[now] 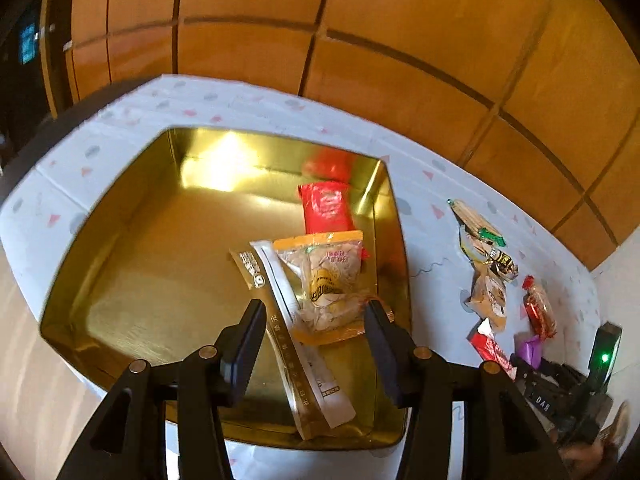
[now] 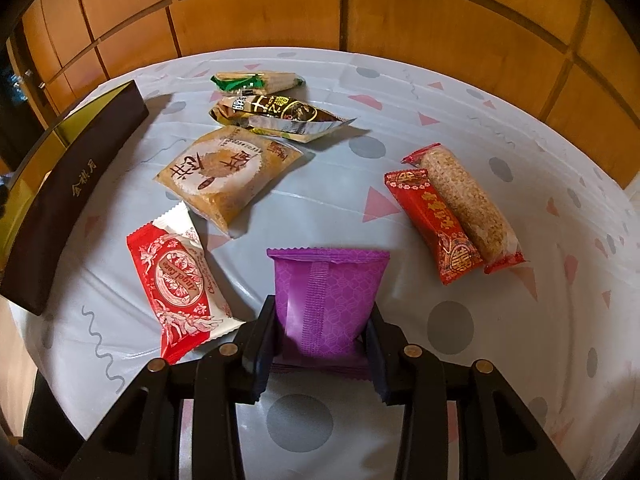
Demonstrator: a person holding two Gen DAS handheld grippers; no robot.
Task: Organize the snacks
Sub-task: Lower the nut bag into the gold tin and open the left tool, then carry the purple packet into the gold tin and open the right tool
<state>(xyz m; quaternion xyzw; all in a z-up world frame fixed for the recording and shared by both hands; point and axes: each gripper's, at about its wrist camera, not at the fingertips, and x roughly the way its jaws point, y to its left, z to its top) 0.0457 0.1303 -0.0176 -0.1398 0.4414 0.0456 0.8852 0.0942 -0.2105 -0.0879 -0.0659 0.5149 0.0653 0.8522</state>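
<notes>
The left hand-held gripper (image 1: 316, 320) points steeply downward, its two dark padded fingers (image 1: 248, 340) standing apart with nothing pressed between them — the jaws are spread and empty. The right hand-held gripper (image 2: 320, 332) also tilts steeply down, and its jaws are drawn in on a purple packet (image 2: 326, 296), the pads (image 2: 262, 336) pressing both sides so the wrapper bulges between them. In the left wrist view, the right hand-held gripper appears at the lower right edge, with part of the person's hand (image 1: 596, 446) behind it — blurred.
</notes>
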